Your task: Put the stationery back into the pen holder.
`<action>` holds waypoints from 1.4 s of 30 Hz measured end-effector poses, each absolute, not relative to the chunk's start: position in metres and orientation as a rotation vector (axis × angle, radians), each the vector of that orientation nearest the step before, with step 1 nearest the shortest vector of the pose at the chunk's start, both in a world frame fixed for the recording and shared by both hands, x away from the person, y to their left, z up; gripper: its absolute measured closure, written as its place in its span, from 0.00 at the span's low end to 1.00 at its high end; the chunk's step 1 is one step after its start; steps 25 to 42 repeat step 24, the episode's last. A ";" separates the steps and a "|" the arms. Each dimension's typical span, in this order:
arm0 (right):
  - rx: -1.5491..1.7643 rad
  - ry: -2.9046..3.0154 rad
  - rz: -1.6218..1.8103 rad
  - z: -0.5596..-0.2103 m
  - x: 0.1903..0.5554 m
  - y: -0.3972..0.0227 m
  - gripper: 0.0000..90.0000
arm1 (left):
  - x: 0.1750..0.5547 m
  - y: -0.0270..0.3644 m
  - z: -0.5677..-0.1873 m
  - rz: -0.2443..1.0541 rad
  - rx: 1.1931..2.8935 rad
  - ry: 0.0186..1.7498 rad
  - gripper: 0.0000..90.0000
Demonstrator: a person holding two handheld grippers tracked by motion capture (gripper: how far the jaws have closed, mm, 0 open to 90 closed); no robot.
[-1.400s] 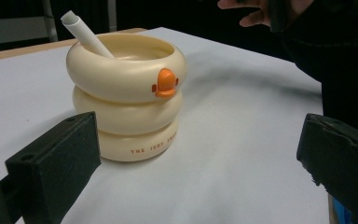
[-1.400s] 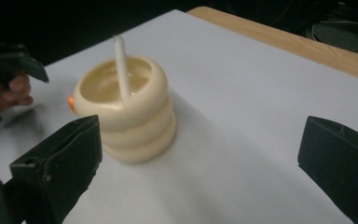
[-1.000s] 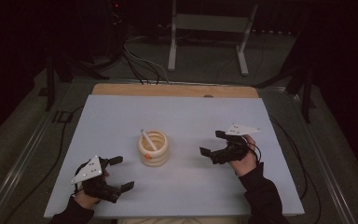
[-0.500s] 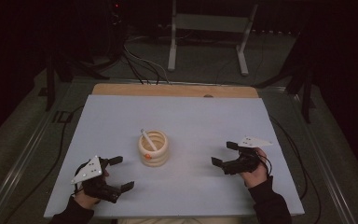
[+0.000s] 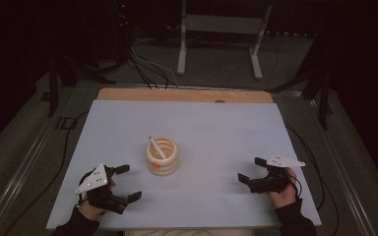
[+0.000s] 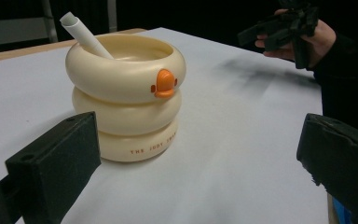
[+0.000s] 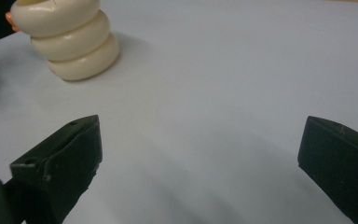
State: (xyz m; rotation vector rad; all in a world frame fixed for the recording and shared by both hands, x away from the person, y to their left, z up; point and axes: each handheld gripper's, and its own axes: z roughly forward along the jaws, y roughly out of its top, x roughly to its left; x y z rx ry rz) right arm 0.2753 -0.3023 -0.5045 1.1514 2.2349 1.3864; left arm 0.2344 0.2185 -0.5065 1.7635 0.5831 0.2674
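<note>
Hand-held gripper in my left hand (image 5: pixel 123 183) sits low near the counter's near left corner, jaws spread wide and holding nothing; in the left gripper view they frame the holder (image 6: pixel 126 95) just ahead. My right hand-held gripper (image 5: pixel 253 170) rests toward the near right edge, also spread and empty, well apart from the holder. The cream three-ring holder (image 5: pixel 162 156) stands upright near the middle of the counter (image 5: pixel 216 123), its orange beak (image 6: pixel 164 84) facing my near edge, and a white rolled tube (image 5: pixel 156 146) leans inside it, its top tilted toward the far left.

As I judge it, the step is to reach for that tube or the holder. To do it well I would bring the left one forward level, keep the jaws open until they pass either side of the target, and close gently, since the holder looks light and could slide on the smooth sheet. The tube looks thin enough to crush, so a soft pinch near its top seems best.

Against a second ago, my right hand-held gripper has drawn back from beside the holder toward the near right edge and lower. The left one and the holder have not shifted.
</note>
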 end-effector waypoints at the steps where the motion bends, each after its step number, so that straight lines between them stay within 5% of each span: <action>1: 1.151 2.235 1.386 -0.504 0.275 -0.302 0.00 | 0.234 0.218 -0.506 0.268 1.764 0.583 0.00; 42: 1.174 2.250 1.295 -0.519 0.272 -0.301 0.00 | 0.234 0.217 -0.507 0.260 1.774 0.576 0.00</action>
